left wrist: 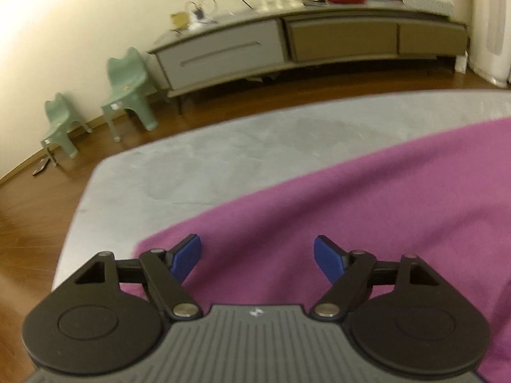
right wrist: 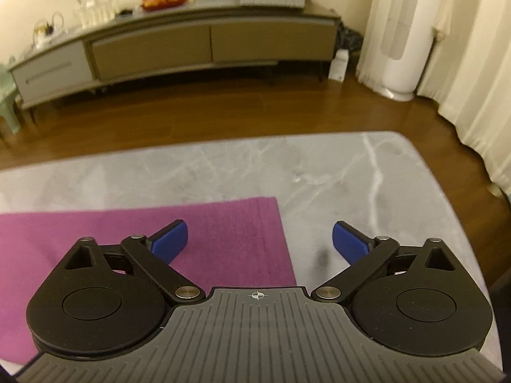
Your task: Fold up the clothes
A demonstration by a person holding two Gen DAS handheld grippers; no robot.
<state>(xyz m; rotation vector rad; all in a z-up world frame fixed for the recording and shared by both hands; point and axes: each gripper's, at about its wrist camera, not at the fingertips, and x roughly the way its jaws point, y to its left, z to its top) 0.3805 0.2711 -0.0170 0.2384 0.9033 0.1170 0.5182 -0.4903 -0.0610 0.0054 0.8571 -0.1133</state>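
Two grippers hover over a purple garment (left wrist: 335, 210) that lies flat on a grey marbled surface (right wrist: 351, 172), and both have their blue fingers spread wide with nothing between them. In the left wrist view the left gripper (left wrist: 257, 257) sits above the cloth near its 9 o'clock corner, the purple running away toward 2 o'clock. In the right wrist view the right gripper (right wrist: 259, 241) straddles the garment's straight side edge, one finger over the cloth at 9 o'clock and the other over bare stone at 3 o'clock, with the far corner of the cloth at about 12 o'clock. The cloth shows clean edges and only soft wrinkles, so it could be spread out awaiting a fold or already lie partly folded; the layers cannot be counted from here. The risks, as I judge them: fingers closing on this thin fabric against a hard smooth surface may pinch only the top layer, or skid off and leave it behind. If the two grippers lift at unequal heights or speeds, the edge would skew and the fold come out crooked. The smooth stone may also let the whole garment slide toward the 6 o'clock edge instead of folding over itself.
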